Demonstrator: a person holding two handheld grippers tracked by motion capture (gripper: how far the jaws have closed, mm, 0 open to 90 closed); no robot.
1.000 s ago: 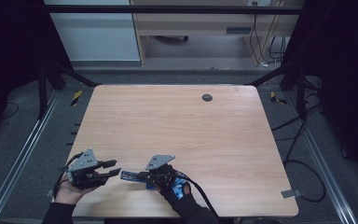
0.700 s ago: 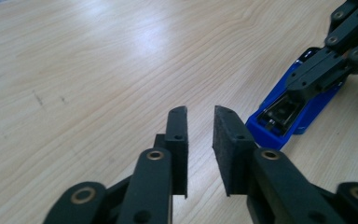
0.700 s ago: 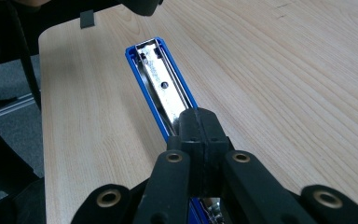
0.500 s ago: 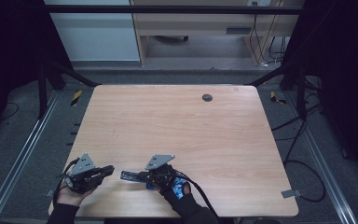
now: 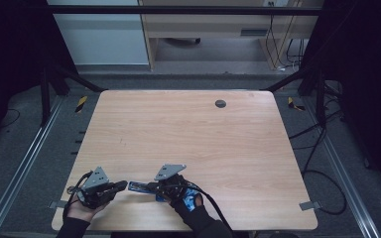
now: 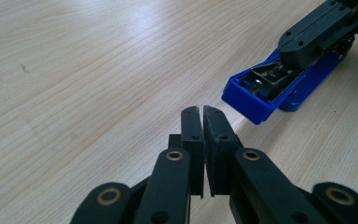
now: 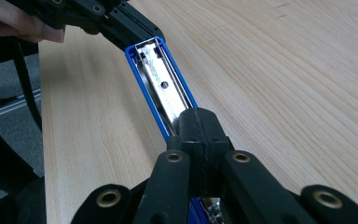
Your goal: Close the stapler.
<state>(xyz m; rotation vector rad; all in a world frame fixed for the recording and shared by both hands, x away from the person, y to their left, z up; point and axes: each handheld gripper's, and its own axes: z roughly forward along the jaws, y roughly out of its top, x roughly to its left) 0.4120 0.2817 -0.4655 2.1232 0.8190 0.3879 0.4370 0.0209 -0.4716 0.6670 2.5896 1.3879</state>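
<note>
partly hidden, the blue stapler [image 7: 161,88] sits clamped in the right gripper [image 7: 199,122]; left gripper [image 6: 202,116] just closed, empty.

A wooden table [image 5: 238,148] with a dark grommet [image 5: 220,103].

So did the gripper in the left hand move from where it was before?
Yes. The left gripper slid toward the table's near edge, and its jaws have just been closing, with nothing between them.
</note>
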